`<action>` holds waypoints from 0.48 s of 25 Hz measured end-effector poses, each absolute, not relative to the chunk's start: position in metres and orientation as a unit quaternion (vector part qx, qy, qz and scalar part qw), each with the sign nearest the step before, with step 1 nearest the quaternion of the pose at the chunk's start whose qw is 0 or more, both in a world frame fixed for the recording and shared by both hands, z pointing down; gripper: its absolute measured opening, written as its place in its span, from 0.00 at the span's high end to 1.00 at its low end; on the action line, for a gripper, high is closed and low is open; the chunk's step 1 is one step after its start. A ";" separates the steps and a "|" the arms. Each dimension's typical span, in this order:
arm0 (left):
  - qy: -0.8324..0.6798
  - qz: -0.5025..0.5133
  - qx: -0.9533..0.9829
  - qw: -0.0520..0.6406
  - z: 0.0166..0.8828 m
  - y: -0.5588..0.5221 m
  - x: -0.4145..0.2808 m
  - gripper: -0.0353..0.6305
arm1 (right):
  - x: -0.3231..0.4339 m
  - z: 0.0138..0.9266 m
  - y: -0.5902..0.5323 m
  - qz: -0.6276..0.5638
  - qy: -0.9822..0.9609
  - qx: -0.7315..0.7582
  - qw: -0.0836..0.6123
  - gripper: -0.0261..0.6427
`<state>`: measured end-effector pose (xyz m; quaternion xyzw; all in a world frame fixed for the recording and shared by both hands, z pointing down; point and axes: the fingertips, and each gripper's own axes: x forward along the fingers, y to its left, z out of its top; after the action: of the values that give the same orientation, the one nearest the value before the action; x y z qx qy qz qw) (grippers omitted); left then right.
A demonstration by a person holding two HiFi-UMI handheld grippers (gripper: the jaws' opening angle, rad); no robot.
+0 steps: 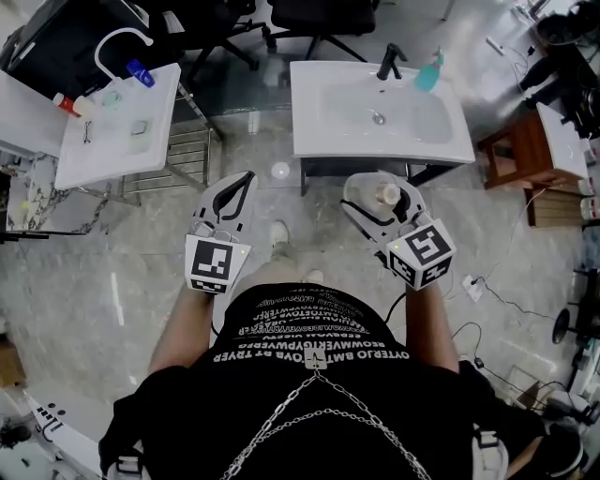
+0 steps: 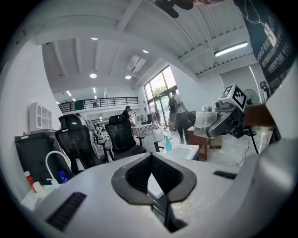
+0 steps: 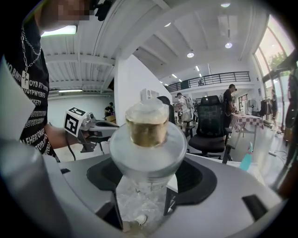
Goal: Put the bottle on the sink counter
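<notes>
A clear bottle (image 1: 362, 191) with a tan cap lies tilted between the jaws of my right gripper (image 1: 379, 201), which is shut on its body. In the right gripper view the bottle (image 3: 148, 139) fills the middle, cap end pointing away from the camera. It hangs over the floor just in front of the white sink counter (image 1: 309, 103), which has a basin and a black faucet (image 1: 389, 62). My left gripper (image 1: 228, 199) is held beside it at the left, shut with nothing between its pads (image 2: 139, 174). The left gripper view shows the bottle (image 2: 203, 120) from the side.
A teal spray bottle (image 1: 428, 73) stands on the counter's back right corner. A second white sink unit (image 1: 117, 131) with small items is at the left. Office chairs (image 1: 319, 19) stand behind, a wooden stool (image 1: 511, 155) at the right. Cables lie on the marble floor (image 1: 506, 300).
</notes>
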<state>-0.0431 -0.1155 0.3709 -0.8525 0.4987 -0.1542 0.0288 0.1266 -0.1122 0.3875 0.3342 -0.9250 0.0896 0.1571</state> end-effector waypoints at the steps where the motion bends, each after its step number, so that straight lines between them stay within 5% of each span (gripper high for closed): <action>1: 0.499 -0.156 -0.852 0.027 0.372 -0.124 -0.048 0.94 | 0.123 0.388 -0.121 0.090 -0.925 0.335 0.157 0.47; 12: 0.476 -0.134 -0.869 0.021 0.367 -0.241 -0.075 0.94 | 0.076 0.391 -0.222 0.088 -0.922 0.341 0.164 0.47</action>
<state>-0.0748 -0.2405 0.3671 -0.8687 0.4764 -0.1341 0.0214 0.0761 -0.2221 0.3914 0.3407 -0.9215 0.0882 0.1641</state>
